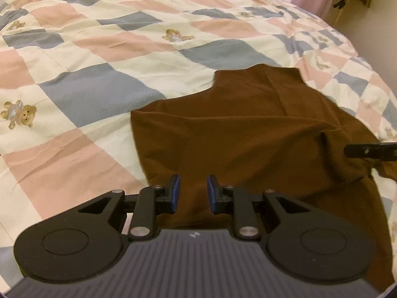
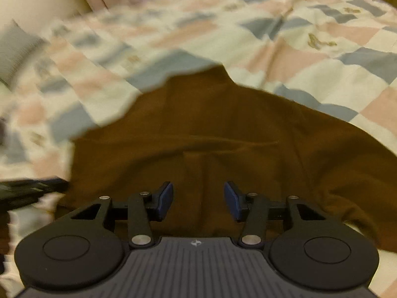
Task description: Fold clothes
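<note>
On the quilt (image 1: 104, 49) lies 1 brown garment (image 1: 248, 129), partly doubled over with a crease across its middle and its near end bunched (my read: 1 rough fold made, squaring-up and further folds left). Both grippers hover over the near cloth with jaws parted and nothing between them, the left gripper (image 1: 191, 193) narrower, the right gripper (image 2: 198, 198) wider. Left view is sharp and shows teddy-bear prints and the right tool's fingers (image 1: 367, 150) at the garment's right edge; right view is blurred but shows a grey pillow (image 2: 17, 49) and the bunched right corner.
</note>
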